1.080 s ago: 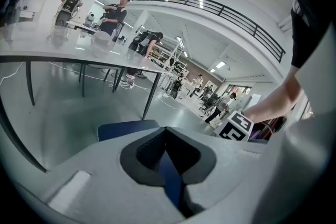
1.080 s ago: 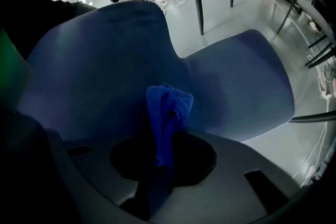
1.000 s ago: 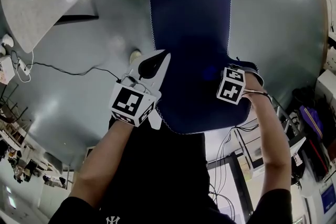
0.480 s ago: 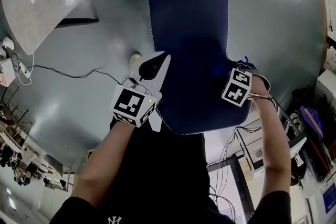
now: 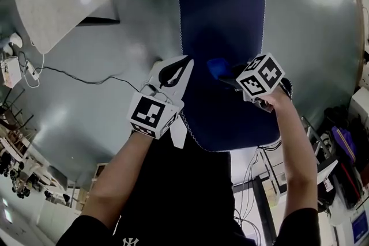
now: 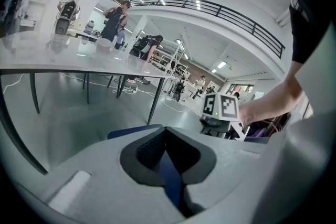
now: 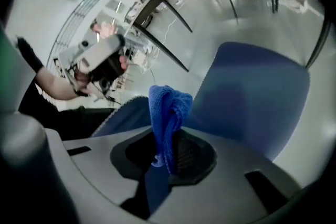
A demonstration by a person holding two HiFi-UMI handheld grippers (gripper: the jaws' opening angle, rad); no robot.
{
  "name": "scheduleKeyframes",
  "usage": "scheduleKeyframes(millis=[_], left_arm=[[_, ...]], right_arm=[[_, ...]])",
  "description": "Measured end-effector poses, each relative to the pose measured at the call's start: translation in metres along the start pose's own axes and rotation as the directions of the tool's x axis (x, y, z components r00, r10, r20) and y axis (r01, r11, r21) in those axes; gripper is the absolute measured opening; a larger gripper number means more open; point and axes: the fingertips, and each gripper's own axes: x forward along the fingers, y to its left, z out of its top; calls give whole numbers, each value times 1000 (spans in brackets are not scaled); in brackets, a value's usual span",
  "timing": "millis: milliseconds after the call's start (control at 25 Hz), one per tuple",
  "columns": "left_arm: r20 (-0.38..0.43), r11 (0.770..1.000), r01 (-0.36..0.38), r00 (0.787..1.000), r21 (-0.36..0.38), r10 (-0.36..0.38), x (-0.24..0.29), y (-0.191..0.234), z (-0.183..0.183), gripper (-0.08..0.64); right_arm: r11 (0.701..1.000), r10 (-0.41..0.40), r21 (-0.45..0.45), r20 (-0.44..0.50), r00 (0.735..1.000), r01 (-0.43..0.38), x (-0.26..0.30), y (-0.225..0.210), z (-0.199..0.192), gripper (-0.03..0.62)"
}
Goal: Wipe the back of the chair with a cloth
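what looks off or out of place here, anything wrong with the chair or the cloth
Nothing stands out. The chair back looks intact and unmarked. The left gripper is clamped on its side edge, and the right gripper pinches the blue cloth, which is bunched up, not spread flat.

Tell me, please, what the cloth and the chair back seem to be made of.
Cloth: bright blue, soft and matte, with a fine looped, fuzzy pile; probably microfibre or terry. Chair back: dark navy, matte, no shine, pale stitching along its edge; it looks like woven upholstery fabric, though the weave is too fine to confirm.
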Motion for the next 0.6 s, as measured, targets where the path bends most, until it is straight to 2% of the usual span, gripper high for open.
scheduleKeyframes(millis=[80,160,360,520,600], left_arm=[[0,1000,2,1000,6,-2,1,4,-2,8],[-5,1000,10,1000,21,-10,4,9,-5,8],[-25,999,19,1000,36,-18,22,30,-25,8],[-50,996,18,999,83,-14,32,42,-45,8],[-51,997,8,999,77,-4,33,50,-51,8]], right_arm=[[989,92,116,13,996,-93,19,1,15,71],[978,107,183,-6,994,-104,39,-7,22,71],[956,140,268,-64,988,-119,81,-24,19,71],[926,198,342,-76,977,-161,106,-29,19,71],[922,210,351,-95,973,-165,121,-32,17,71]])
